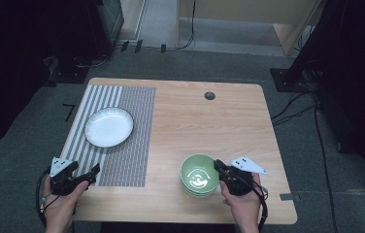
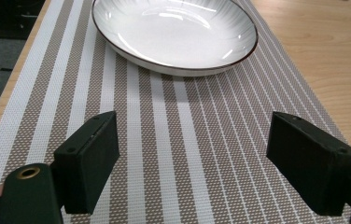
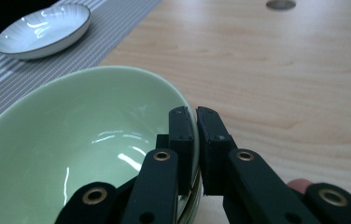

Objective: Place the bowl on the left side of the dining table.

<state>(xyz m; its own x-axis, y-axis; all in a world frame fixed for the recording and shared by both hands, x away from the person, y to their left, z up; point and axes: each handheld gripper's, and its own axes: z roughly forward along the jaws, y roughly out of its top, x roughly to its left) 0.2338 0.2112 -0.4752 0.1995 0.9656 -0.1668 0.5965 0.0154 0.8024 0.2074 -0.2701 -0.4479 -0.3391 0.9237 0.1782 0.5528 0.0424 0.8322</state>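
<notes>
A stack of green bowls (image 1: pixel 199 175) stands near the table's front edge, right of the middle. My right gripper (image 1: pixel 218 167) is shut on the right rim of the top green bowl (image 3: pixel 71 144); one jaw is inside the rim and one outside, with the gripper's tip (image 3: pixel 195 122) pinching it. A white plate (image 1: pixel 108 126) with a dark rim lies on the striped placemat (image 1: pixel 122 165) at the left. My left gripper (image 1: pixel 94 171) hovers over the mat's near end, open, nothing between its pads (image 2: pixel 89 158). The white plate (image 2: pixel 173 32) is ahead of it.
The placemat (image 2: pixel 173 154) covers the left part of the wooden table (image 1: pixel 209 126). A round grommet hole (image 1: pixel 209 95) sits near the far edge. Bare wood lies between the plate and the bowls. Cables and dark stands are on the floor around the table.
</notes>
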